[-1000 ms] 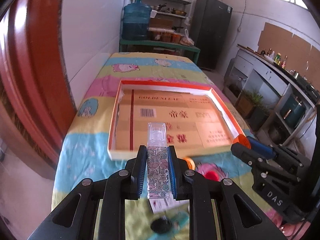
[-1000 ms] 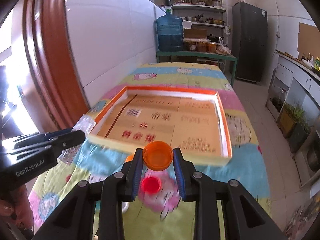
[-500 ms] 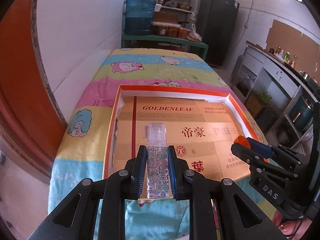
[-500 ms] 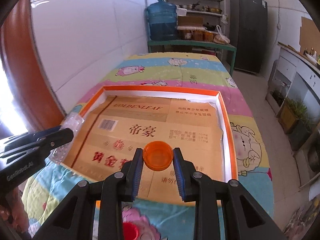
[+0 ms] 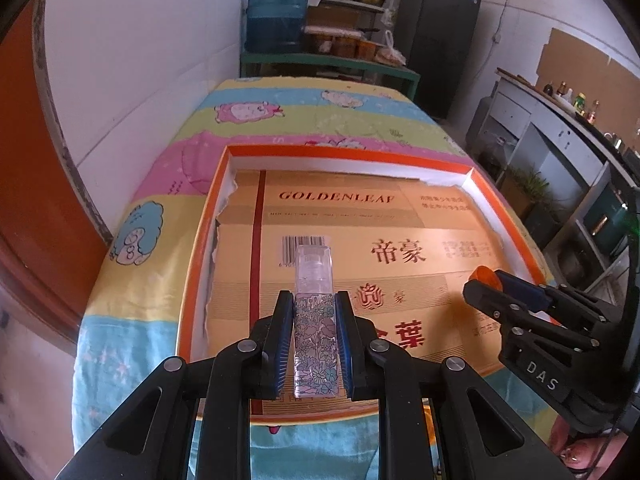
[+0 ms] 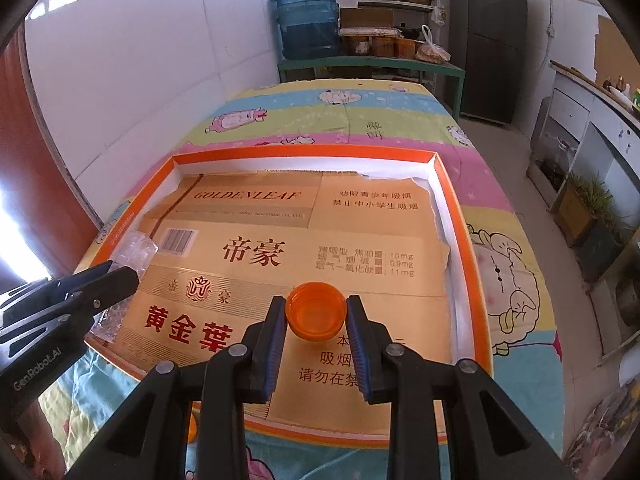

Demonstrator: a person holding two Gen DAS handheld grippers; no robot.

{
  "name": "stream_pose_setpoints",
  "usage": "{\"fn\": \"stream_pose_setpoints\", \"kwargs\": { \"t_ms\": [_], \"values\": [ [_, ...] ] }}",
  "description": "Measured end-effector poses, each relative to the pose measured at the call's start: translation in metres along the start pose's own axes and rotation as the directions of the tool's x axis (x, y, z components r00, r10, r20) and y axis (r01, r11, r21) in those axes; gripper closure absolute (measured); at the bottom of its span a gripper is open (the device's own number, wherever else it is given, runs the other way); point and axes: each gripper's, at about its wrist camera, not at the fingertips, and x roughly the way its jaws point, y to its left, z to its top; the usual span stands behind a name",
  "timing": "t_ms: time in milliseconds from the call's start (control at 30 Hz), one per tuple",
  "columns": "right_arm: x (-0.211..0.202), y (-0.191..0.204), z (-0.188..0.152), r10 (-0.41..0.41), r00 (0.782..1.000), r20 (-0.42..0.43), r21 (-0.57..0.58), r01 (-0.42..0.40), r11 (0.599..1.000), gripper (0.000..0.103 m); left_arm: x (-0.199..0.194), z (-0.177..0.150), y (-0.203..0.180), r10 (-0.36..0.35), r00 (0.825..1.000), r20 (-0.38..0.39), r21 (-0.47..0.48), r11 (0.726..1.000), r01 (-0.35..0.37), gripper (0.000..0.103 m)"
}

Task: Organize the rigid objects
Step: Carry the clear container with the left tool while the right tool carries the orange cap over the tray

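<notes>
Both tools are matte black plastic, built of angular linkage arms joined by round silver screws. The left tool (image 5: 314, 340) carries blue ribbed pads (image 5: 280, 344) inside its fingers, as does the right tool (image 6: 316, 336). White lettering reads "DAS" on the right tool's side and "GenRobot.AI" on the left's.

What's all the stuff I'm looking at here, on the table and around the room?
Tray: one, orange rim, on the table, lined with printed gold cardboard.
Bottle: one, clear with floral label, in the left gripper.
Cap: one, orange, in the right gripper.
Tablecloth: one, striped cartoon print, covering the table.
Water jug: one, blue, on the green stand.
Fridge: one, dark, back wall.
Left gripper: black, blue pads, over the tray.
Right gripper: black, blue pads, over the tray.
</notes>
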Motion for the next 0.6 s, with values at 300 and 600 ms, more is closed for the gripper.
{"fn": "stream_pose_setpoints", "kwargs": {
  "t_ms": [300, 600],
  "values": [
    [0.012, 0.002, -0.005, -0.013, 1.0, -0.028, -0.015, 0.013, 1.0, 0.072, 0.022, -0.007, 0.007, -0.006, 0.998, -0.066, -0.019, 1.0, 0.005, 0.082],
    [0.012, 0.008, -0.01, -0.038, 0.999, -0.01, -0.06, 0.038, 0.997, 0.072, 0.022, -0.011, 0.003, -0.034, 0.998, -0.057, 0.025, 0.999, 0.036, 0.068]
  ]
}}
